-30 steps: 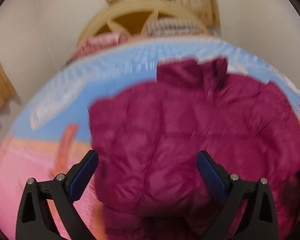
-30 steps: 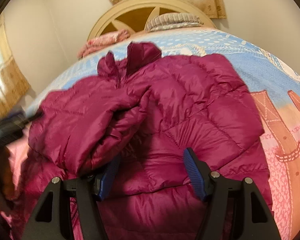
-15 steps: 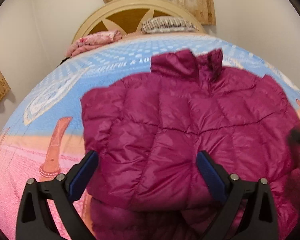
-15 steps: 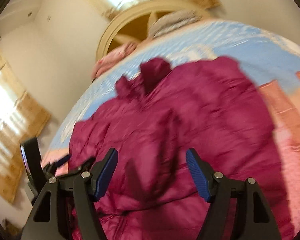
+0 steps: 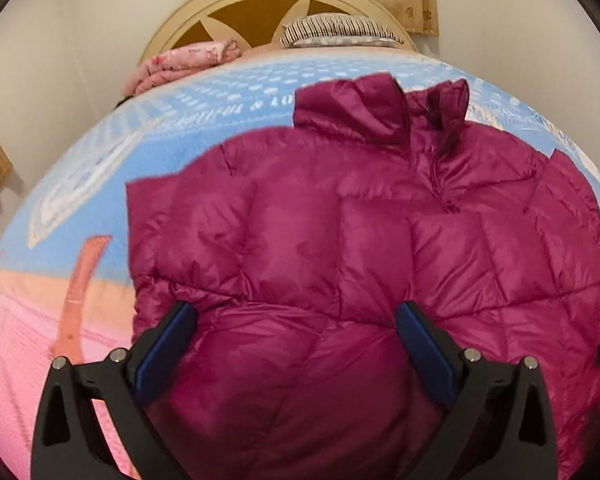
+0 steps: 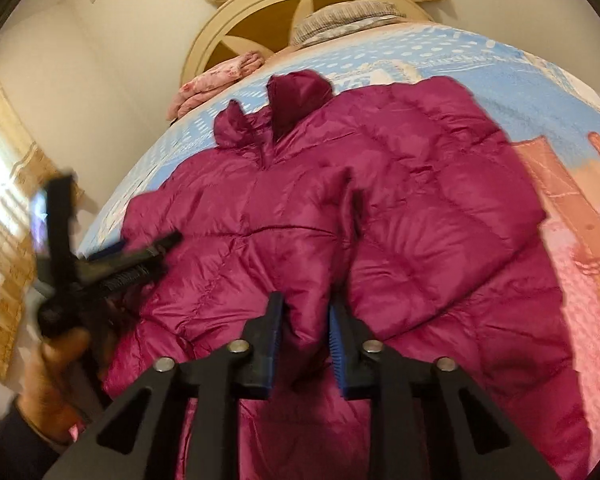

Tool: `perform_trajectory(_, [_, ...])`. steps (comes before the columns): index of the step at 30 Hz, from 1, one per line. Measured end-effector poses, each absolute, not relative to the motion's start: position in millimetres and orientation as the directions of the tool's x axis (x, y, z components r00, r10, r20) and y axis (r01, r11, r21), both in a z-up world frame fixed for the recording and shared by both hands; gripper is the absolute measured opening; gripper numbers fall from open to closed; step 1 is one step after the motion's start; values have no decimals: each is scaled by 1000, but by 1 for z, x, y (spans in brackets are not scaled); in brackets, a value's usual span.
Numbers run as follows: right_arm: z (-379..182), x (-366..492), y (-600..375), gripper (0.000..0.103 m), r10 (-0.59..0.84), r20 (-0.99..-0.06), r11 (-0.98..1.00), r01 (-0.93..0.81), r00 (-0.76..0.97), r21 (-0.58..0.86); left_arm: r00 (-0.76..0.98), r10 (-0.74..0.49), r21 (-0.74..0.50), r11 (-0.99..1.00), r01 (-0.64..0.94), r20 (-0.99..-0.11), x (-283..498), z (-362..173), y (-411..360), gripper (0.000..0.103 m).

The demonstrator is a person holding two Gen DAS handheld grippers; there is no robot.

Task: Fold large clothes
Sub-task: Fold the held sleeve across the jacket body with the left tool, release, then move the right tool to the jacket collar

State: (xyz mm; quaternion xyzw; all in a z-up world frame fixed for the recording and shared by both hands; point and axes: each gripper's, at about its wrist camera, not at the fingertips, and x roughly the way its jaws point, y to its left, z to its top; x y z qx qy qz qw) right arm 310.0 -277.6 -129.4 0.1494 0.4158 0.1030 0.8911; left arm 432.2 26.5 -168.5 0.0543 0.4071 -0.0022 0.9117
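The jacket (image 6: 400, 240) lies mid-bed (image 5: 100, 168). The right gripper (image 6: 302, 336) pinches a fabric ridge, jaws easing apart, so the slick fold may slip. The left gripper (image 5: 296, 344) gapes wide above it, holding nothing.

Magenta puffer jacket (image 5: 340, 248) on bed (image 5: 100, 184)

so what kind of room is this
Most likely a bedroom: the magenta puffer jacket lies on a bed with a printed bedspread, an arched headboard, and a striped pillow against it.
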Motion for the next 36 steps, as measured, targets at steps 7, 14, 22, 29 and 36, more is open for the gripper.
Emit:
perform_trajectory(7, [-73, 311, -254, 48, 277, -598, 953, -137, 752, 270, 658, 40, 89, 995, 41, -752, 435, -173, 27, 103])
perform_trajectory(14, [-112, 356, -222, 48, 312, -708, 950, -191, 633, 248, 657, 39, 87, 995, 41, -752, 433, -174, 27, 103])
perform_trajectory(22, [-146, 352, -215, 47, 259, -735, 965, -197, 627, 172, 654, 45, 98, 994, 45, -755, 433, -174, 26, 103])
perform_trajectory(29, [-151, 352, -218, 47, 274, -725, 962, -195, 632, 193, 667, 52, 105, 994, 40, -743, 426, -152, 24, 103])
perform_trajectory(36, [-151, 349, -216, 47, 261, -722, 965, -196, 641, 175, 698, 58, 87, 996, 6, -714, 442, -132, 26, 103])
